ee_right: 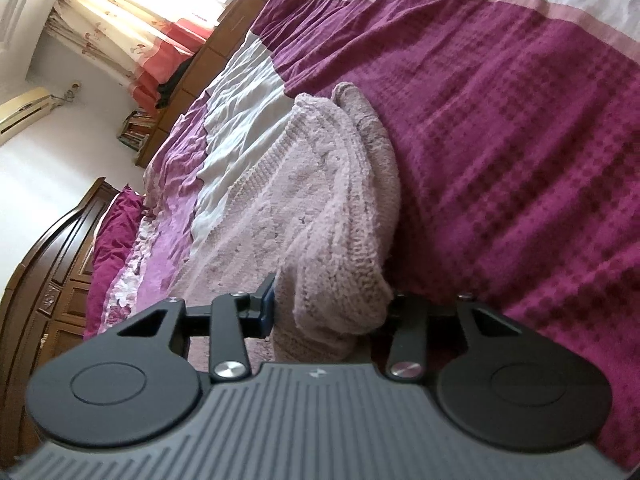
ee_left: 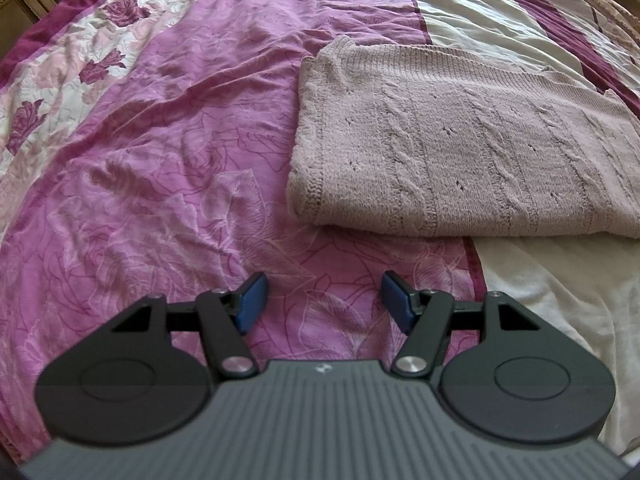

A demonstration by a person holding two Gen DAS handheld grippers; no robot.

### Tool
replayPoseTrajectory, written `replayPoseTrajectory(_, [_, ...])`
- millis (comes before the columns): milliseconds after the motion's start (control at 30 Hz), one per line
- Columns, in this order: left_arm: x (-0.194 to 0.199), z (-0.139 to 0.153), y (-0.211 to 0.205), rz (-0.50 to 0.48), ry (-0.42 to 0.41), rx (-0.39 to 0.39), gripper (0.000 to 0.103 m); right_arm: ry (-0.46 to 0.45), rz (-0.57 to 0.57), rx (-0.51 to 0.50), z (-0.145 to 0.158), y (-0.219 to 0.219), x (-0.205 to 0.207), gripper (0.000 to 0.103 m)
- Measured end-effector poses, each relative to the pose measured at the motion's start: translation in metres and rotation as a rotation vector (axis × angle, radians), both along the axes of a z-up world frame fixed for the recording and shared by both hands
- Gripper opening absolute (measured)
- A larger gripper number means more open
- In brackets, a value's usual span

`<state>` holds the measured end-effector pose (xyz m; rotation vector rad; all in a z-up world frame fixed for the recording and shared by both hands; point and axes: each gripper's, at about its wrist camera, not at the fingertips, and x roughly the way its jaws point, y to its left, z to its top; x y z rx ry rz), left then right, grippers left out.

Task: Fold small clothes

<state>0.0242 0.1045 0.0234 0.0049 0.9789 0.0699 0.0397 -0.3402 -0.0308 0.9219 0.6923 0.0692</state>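
A dusty-pink cable-knit sweater (ee_left: 460, 148) lies folded flat on the bed, to the right of centre in the left wrist view. My left gripper (ee_left: 324, 300) is open and empty, hovering above the bedspread just short of the sweater's near folded edge. In the right wrist view the same sweater (ee_right: 312, 208) runs away from the camera, and a bunched fold of it (ee_right: 340, 304) sits between the jaws of my right gripper (ee_right: 332, 308). The right gripper's right finger is hidden behind the knit. The jaws press on the fabric from both sides.
The bed has a pink rose-print cover (ee_left: 168, 168) with white (ee_left: 540, 292) and dark magenta bands (ee_right: 520, 140). A dark wooden headboard (ee_right: 52, 256), a wooden side frame (ee_right: 192, 92), curtains (ee_right: 132, 40) and an air conditioner (ee_right: 24, 112) stand beyond the bed.
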Motion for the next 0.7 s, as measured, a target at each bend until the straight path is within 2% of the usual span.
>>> replayPoseTrajectory(300, [0.0,0.001,0.0,-0.001,0.001,0.0,0.065,-0.01,-0.025,-0.028,0.002,0.005,-0.004,0.037])
replayPoseTrajectory(533, [-0.001,0.005,0.004,0.011,0.006,-0.015,0.065,-0.022,-0.062,0.022,0.005,0.001,-0.008,0.029])
replayPoseTrajectory(700, [-0.001,0.009,0.01,0.022,0.001,-0.026,0.065,-0.052,-0.054,-0.022,0.021,0.006,-0.008,0.026])
